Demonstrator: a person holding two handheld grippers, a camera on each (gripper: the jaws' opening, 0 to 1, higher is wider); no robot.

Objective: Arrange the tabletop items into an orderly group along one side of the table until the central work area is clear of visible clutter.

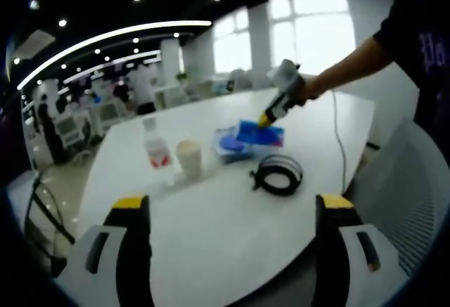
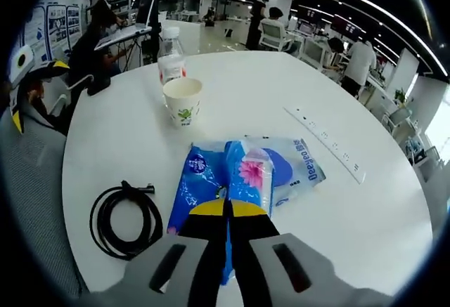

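Right gripper clenched on blue tissue pack; thin wrapper may slip, second pack drag. Left gripper released. Risk: bumping paper cup, bottle.

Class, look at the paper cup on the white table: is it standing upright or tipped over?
Upright. The paper cup stands on its base with its open rim facing up, beside the water bottle on the white table.
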